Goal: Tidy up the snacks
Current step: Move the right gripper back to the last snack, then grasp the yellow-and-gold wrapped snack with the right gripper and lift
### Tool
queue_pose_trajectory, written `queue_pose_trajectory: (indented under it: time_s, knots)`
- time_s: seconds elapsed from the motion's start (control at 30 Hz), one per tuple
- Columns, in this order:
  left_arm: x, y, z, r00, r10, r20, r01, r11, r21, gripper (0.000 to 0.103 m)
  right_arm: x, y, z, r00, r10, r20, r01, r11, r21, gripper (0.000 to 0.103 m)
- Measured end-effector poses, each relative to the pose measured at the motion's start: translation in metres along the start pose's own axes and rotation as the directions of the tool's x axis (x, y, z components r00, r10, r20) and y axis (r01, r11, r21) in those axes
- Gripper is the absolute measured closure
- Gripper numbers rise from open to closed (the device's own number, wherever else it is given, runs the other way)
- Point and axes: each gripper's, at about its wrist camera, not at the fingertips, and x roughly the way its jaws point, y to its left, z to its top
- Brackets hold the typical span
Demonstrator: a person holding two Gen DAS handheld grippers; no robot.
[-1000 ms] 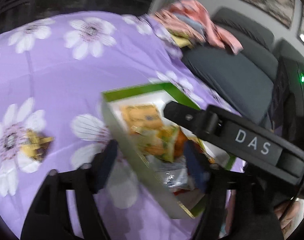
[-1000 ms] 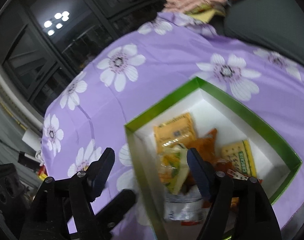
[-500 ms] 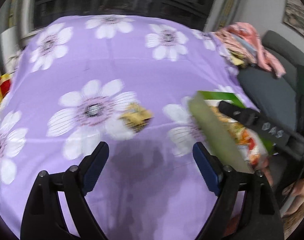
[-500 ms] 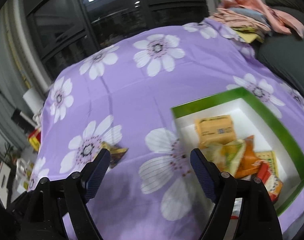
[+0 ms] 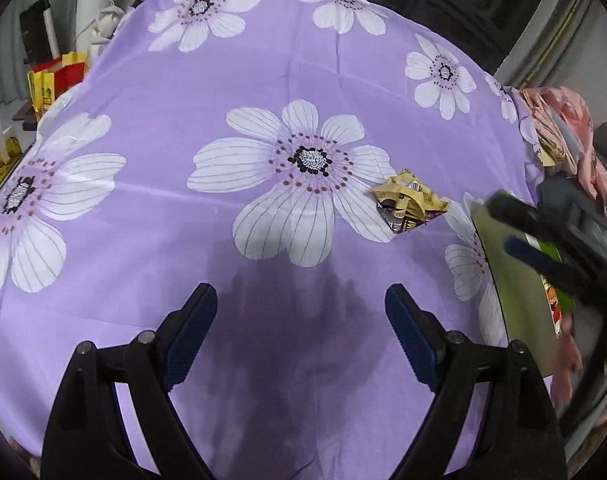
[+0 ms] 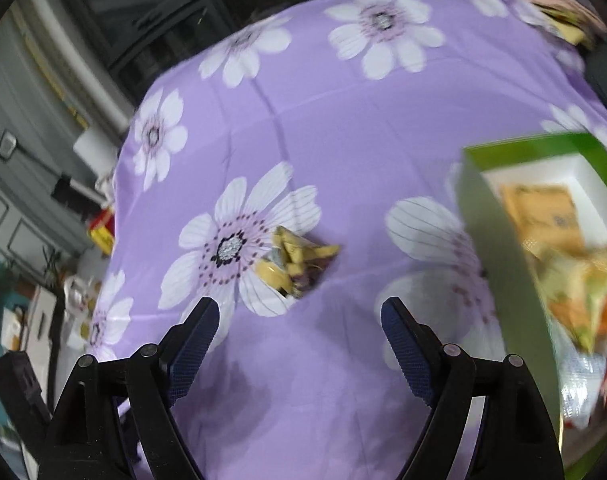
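Snack packet (image 5: 409, 205), the crumpled yellow one with dark print, is the only loose one, sitting out on the purple flowered tablecloth (image 5: 263, 80). It's lying right on the edge of a big white flower, at the tip of a petal, and nothing is touching it. In the right wrist view the same packet (image 6: 297, 262) shows up just past the tongs, a bit left of center, kinda blurry so I can't read any label.

The rest of the snacks (image 6: 559, 248) are piled in the green-rimmed box (image 6: 531, 148) with the white inside, off to the right of the loose packet and clearly apart from it. I can make out an orange-yellow pack and some greenish and orange bags in there, but they're smeared.

Left gripper (image 5: 301, 332) is spread wide with just bare cloth and its own shadow between the 2 blue pads; its jaws have just been opening, nothing in them. Right gripper (image 6: 299, 334) is the same deal: spread apart, just been opening, holding nothing, the packet lying beyond its tips. From the left camera you can also see the right gripper (image 5: 543, 248) as a dark blurry shape over the box's near wall.

Pink fabric (image 5: 563, 120) is heaped at the far right edge of the table.
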Motion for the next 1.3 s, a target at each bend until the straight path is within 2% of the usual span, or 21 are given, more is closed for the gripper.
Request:
queue_pose_trajectory:
  time_s: [0.13,0.27,0.37,0.53,0.57,0.63,0.7,0.8,0.9,1.03,1.17,1.3]
  knots:
    - [0.005,0.008,0.002,0.997,0.072,-0.003,-0.072,0.997,-0.01,0.017,0.038,0.013,0.022,0.995,-0.066,-0.069,0.064,0.998,-0.028,0.019]
    - [0.007,0.018,0.004,0.998,0.067,-0.023,-0.068,0.996,-0.051,0.017,0.071,0.017,0.035,0.992,-0.053,-0.119,0.048,0.998,-0.041,0.02]
    - [0.008,0.021,0.004,0.997,0.064,-0.034,-0.066,0.996,-0.061,0.017,0.09,0.021,0.037,0.986,-0.099,-0.137,0.088,0.993,-0.078,0.02]
    - [0.012,0.019,0.004,0.996,0.079,-0.041,-0.081,0.995,-0.049,0.017,0.109,0.016,0.03,0.983,-0.103,-0.151,0.092,0.992,-0.083,0.042]
    - [0.014,0.019,0.004,0.996,0.08,-0.048,-0.083,0.995,-0.05,0.017,0.109,0.013,0.029,0.984,-0.101,-0.146,0.091,0.993,-0.071,0.043]
    - [0.016,0.02,0.003,0.995,0.075,-0.064,-0.079,0.996,-0.052,0.017,0.106,0.008,0.027,0.989,-0.071,-0.133,0.065,0.997,-0.045,0.054]
    - [0.016,0.019,0.002,0.995,0.076,-0.064,-0.079,0.996,-0.049,0.017,0.099,0.007,0.027,0.991,-0.061,-0.118,0.057,0.998,-0.037,0.058]
    - [0.014,0.02,0.002,0.995,0.085,-0.053,-0.088,0.995,-0.044,0.017,0.091,0.008,0.025,0.991,-0.049,-0.122,0.046,0.999,-0.025,0.058]
    - [0.011,0.024,0.004,0.995,0.087,-0.045,-0.089,0.994,-0.056,0.017,0.075,0.012,0.018,0.99,0.022,-0.137,-0.025,1.0,-0.018,0.058]
    - [0.003,0.029,0.006,0.995,0.095,-0.028,-0.097,0.993,-0.074,0.017,0.049,0.03,-0.001,0.99,0.052,-0.129,-0.062,0.995,-0.075,0.058]
    - [-0.006,0.034,0.009,0.998,0.067,-0.014,-0.068,0.994,-0.087,0.017,0.035,0.037,-0.02,0.984,0.09,-0.152,-0.104,0.991,-0.089,0.058]
    - [-0.013,0.034,0.011,0.998,0.067,0.011,-0.066,0.994,-0.083,0.017,0.035,0.038,-0.04,0.971,0.115,-0.21,-0.136,0.986,-0.091,0.058]
